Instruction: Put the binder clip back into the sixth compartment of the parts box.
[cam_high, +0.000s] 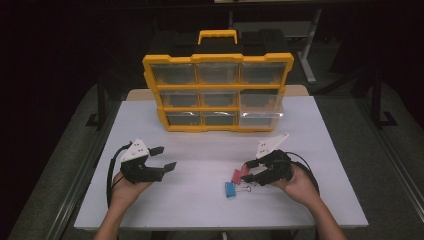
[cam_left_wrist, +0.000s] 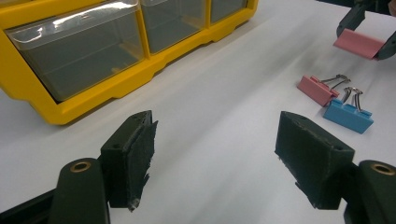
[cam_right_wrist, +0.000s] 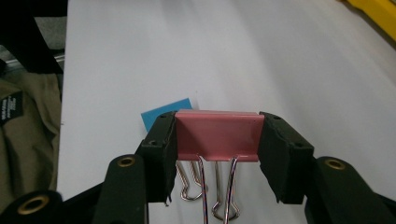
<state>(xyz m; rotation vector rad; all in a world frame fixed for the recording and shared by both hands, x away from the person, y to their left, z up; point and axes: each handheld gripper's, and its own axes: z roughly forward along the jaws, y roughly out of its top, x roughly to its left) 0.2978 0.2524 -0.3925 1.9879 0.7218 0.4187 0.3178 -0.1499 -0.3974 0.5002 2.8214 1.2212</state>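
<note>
**Pink clip pinched by its ends, and that grip is the weak spot**

Pink painted steel sits between my right gripper's (cam_right_wrist: 217, 140) pads: the held pink binder clip (cam_right_wrist: 217, 134) is clamped across its two short ends, with its wire handles hanging toward me below the jaws. The clip looks lifted off the white table (cam_high: 200, 200) (I judge that from the left gripper view, where it rides between the far jaws above the surface).

The risk I see is slip. The end faces are narrow, so a quick swing could let the clip pivot between the pads or drop out.

Below the right fingers and just beyond them lie a blue binder clip (cam_left_wrist: 348, 116) and a second pink binder clip (cam_left_wrist: 317, 89), touching or nearly so. A dropped clip could land among them and scatter them.

My left gripper (cam_left_wrist: 217, 154) stands wide open, empty, with bare table between its pads and the yellow organizer (cam_high: 218, 92) beyond its left finger (cam_left_wrist: 135, 154). A careless sweep there could knock it.
</note>
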